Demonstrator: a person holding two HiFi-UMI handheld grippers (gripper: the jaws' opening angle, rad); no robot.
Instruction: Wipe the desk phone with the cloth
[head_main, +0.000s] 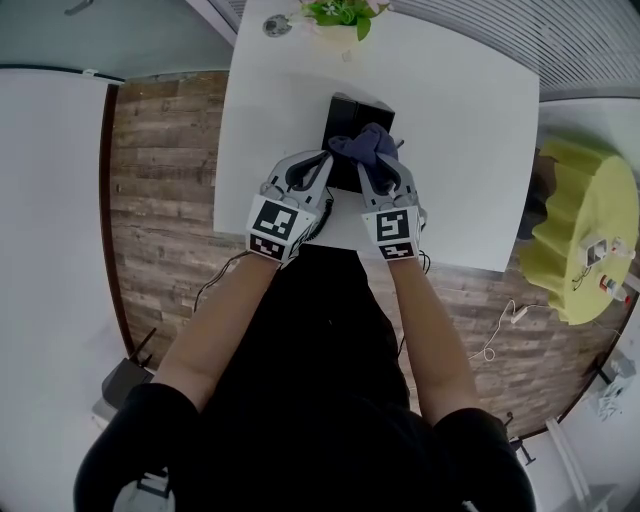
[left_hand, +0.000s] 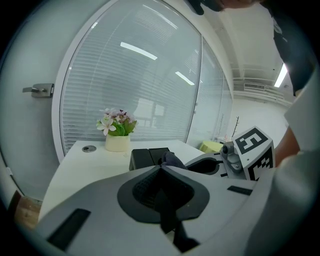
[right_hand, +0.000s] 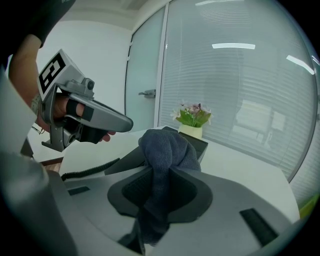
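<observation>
Right gripper (right_hand: 161, 167) is clamped on the bunched dark blue cloth (right_hand: 167, 145), right over the near end of the desk phone (head_main: 350, 112). Left gripper (left_hand: 161, 168) is closed and empty, beside the phone. I'd press lightly, use slow strokes and avoid the coiled cord (right_hand: 90, 170).

Bright, even ceiling light; white desk (head_main: 470, 150) was near blown out. Strip lights (left_hand: 138, 51) glared on glass wall (left_hand: 150, 90) at 12 o'clock. Shadows were soft. Fisheye bent edges, corners vignetted black. Cloth (right_hand: 165, 147) was sharp, desk phone (head_main: 350, 115) featureless black.
</observation>
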